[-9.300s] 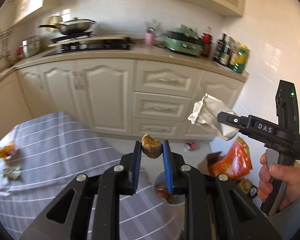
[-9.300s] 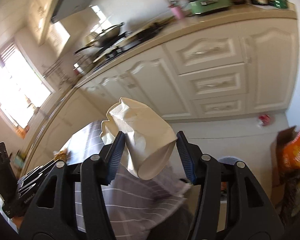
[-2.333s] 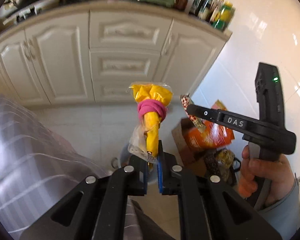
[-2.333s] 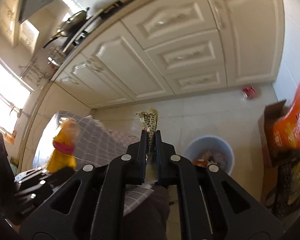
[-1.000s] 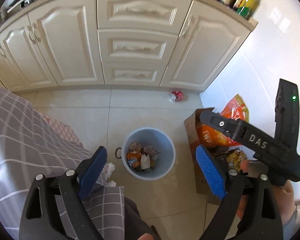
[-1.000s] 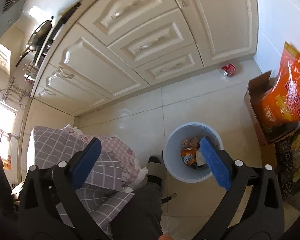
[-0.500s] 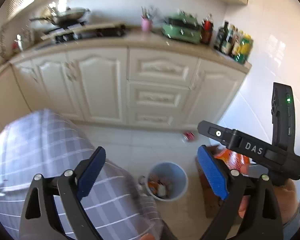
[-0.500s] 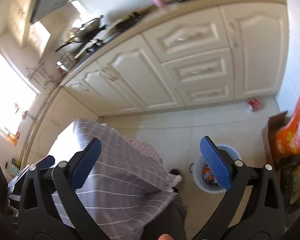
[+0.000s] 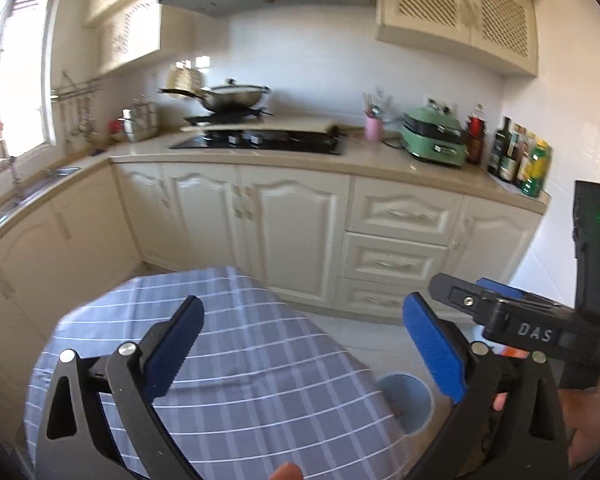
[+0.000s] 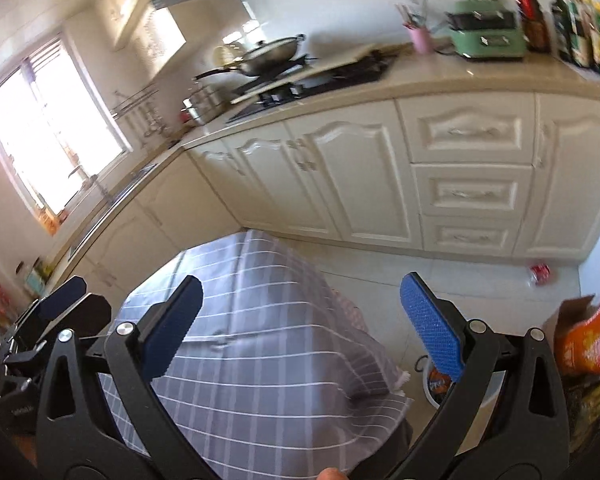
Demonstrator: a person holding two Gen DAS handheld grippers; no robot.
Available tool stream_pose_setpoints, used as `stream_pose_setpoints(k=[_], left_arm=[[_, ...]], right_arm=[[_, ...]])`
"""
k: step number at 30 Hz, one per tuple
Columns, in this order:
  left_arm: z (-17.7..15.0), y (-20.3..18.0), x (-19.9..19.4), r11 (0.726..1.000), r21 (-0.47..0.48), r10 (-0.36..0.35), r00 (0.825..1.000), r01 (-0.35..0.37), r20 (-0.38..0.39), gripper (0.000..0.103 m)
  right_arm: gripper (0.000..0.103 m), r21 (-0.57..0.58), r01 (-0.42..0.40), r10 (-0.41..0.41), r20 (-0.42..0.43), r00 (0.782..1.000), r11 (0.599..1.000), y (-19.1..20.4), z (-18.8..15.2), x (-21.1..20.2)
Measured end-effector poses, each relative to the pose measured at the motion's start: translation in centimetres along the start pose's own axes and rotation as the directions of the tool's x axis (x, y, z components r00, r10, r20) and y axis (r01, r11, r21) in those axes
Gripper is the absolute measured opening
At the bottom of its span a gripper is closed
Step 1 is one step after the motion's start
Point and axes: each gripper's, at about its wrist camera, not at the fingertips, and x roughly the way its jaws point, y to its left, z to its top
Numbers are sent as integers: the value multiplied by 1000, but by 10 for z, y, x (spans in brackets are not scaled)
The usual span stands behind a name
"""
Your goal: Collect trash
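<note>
Both tools are released, blue pads spread wide and gripping nothing: the left tool (image 9: 300, 344) and right tool (image 10: 300, 324) are held above a worktop covered in a grey checked cloth (image 9: 260, 360). A pale blue trash bin (image 9: 410, 402) stands on the floor just beside the worktop, below the right tool, with scraps of trash (image 10: 438, 384) inside.

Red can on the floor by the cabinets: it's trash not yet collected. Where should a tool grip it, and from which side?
Likely mid-body, from above. The can seems to lie on its side on the floor, apart from the cabinets, so its flanks look free. The right tool is open; the can's detail is blurred.
</note>
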Motion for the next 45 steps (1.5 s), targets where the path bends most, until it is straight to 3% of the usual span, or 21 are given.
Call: stream_pose_setpoints(k=[7,13,21,34,45], left_arm=[[3,53,-53,987,-55,154,984,-149,92,98],[-1,91,-98,948,-109,314,940,-300,137,98],[-11,134,-149,893,-201,435,888,-404,151,98],[-5,148,-181,861,-242,494,848,-448,190,98],[-1,145,-187,852,-250,512,834,-461,205,98]], right_arm=[[97,-134,-23,31,58,998,991,77,6,-14],[97,-242,-31,61,118,991,970,135,5,-28],[97,-323,-47,109,176,978,945,184,-1,-45],[97,-404,-44,159,256,954,914,230,-2,-71],[97,-412,-54,175,262,949,910,235,1,-74]])
